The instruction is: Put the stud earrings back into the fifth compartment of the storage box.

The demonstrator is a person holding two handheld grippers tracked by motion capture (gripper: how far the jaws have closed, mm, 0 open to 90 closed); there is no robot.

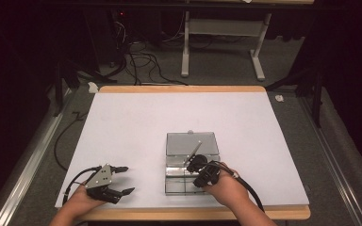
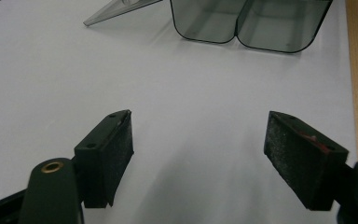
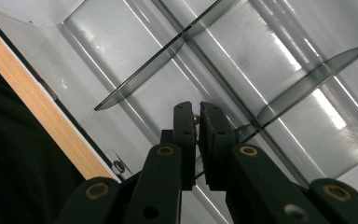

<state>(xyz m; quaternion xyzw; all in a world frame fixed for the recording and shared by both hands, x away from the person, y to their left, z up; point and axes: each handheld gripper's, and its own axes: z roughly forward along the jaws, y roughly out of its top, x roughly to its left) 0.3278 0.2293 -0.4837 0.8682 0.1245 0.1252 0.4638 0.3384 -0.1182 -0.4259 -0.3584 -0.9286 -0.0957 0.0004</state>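
High view: box (image 1: 191, 143) on counter (image 1: 136, 127), lid raised; right claw (image 1: 199, 165) inside it — what it holds too small to tell.
Left claw (image 2: 198, 154): jaws wide apart, empty; box (image 2: 251, 23) cut off at top.
Right claw (image 3: 197, 123): nearly closed on something small, half hidden — dividers (image 3: 142, 70) beyond.

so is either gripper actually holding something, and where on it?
The right gripper is closed on something small and brass-coloured between its pads, over the clear compartment box; what it is cannot be told. The left gripper is open, holding nothing.
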